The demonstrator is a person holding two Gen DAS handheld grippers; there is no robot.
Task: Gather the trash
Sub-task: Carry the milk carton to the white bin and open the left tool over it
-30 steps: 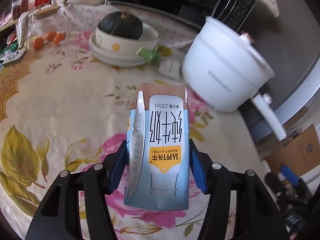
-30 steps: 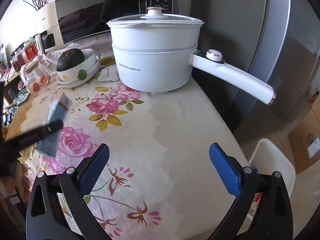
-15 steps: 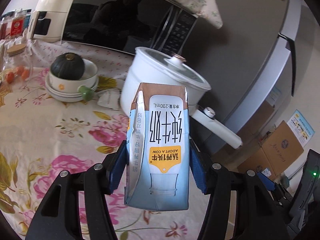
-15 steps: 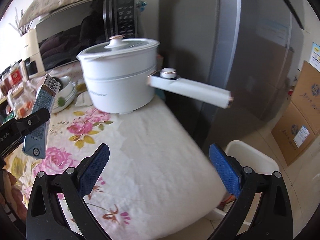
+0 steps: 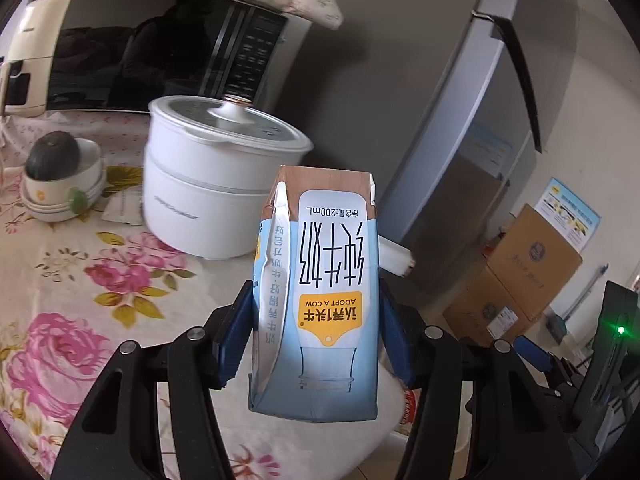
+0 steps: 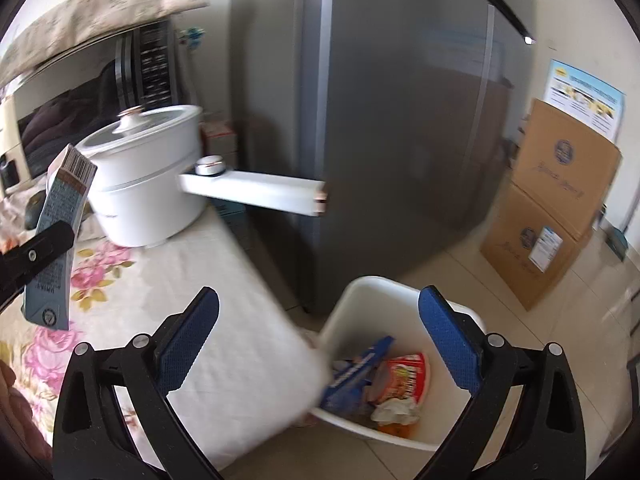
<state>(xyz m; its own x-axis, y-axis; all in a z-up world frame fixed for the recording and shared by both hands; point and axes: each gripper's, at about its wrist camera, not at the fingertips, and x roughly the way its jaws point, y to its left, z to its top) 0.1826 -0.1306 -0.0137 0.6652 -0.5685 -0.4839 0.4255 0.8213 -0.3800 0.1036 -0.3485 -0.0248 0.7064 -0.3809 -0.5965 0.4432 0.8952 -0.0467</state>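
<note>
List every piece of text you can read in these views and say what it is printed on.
"ADOPT A COW": milk carton, upside down.
"200mL": same carton, upside down.
Large Chinese characters on carton: legible, not transcribed.
Pot logo, barcode digits, cardboard box labels, wall poster, bin wrappers: too blurred.

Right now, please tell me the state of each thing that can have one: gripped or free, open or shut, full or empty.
Milk carton: gripped, held off the table.
Left hand-held gripper: shut on the carton.
Right hand-held gripper: open, empty.
Electric pot: lid on.
Waste bin: open top, partly filled with trash.
Refrigerator: doors shut.
</note>
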